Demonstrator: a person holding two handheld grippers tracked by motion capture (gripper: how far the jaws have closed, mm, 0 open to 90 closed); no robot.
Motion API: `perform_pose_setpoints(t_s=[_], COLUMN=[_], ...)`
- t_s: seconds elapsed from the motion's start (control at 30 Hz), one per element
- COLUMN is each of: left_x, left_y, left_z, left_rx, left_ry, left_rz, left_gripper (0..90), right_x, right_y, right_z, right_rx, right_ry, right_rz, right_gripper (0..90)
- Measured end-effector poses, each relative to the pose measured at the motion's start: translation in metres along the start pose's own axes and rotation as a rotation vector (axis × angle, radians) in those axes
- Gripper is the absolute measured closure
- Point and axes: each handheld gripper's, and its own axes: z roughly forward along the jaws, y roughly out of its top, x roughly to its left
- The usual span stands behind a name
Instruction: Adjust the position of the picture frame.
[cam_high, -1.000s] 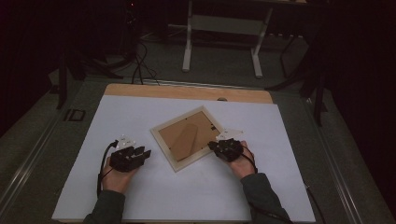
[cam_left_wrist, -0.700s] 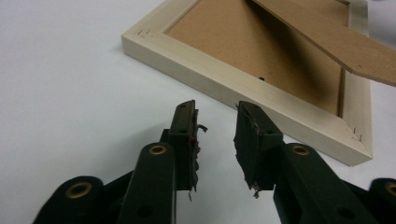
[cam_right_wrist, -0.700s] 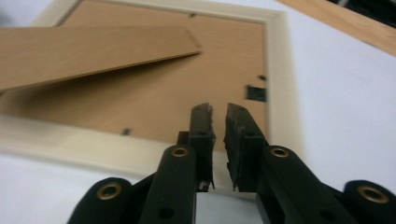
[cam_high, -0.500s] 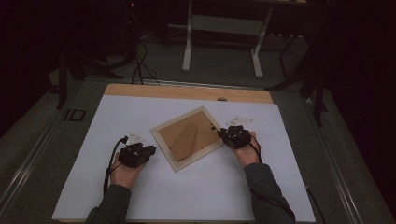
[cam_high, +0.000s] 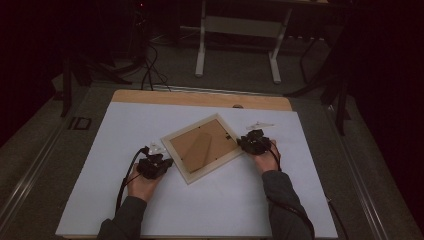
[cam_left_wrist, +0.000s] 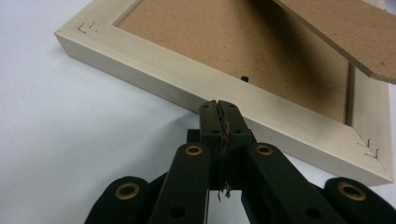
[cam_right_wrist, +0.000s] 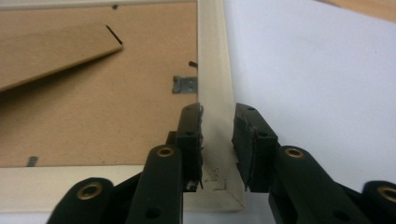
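A pale wooden picture frame lies face down and askew on the white table cover, its brown back panel up and its stand flap raised. My left gripper is at the frame's near-left side. In the left gripper view its jaws have just closed and stand shut with nothing between them, the tips right at the frame's outer wall. My right gripper is at the frame's right corner. Its jaws have just been opening and straddle the frame rail; a gap shows beside the outer pad.
The white cover spreads over the table, with a bare wooden strip at the far edge. A small metal clip sits on the back panel. Cables and a white-legged stand are on the dark floor beyond.
My left hand slid right to the frame's side and its jaws closed. My right hand moved right and away along the frame to its right corner, and its jaws widened.
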Motion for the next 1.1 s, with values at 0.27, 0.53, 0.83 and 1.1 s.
perform_pose_setpoints(t_s=[0.27, 0.53, 0.83, 1.1], left_x=[-0.004, -0.01, -0.015, -0.021], left_y=[0.0, -0.004, -0.008, -0.012], left_z=[0.002, 0.0, -0.001, -0.001], left_rx=[0.014, 0.014, 0.018, 0.025], left_ry=[0.001, -0.016, -0.017, -0.028], left_rz=[0.018, 0.029, 0.038, 0.055], left_gripper=[90.0, 90.0, 90.0, 90.0], right_x=[-0.002, -0.002, -0.001, -0.002], right_y=[0.001, 0.001, 0.002, 0.004], right_z=[0.002, 0.002, 0.003, 0.003], right_rx=[0.0, 0.003, 0.009, 0.018], right_ry=[0.009, 0.032, 0.053, 0.06], right_rz=[0.024, 0.031, 0.026, 0.022], right_gripper=[69.2, 68.2, 68.4, 65.8])
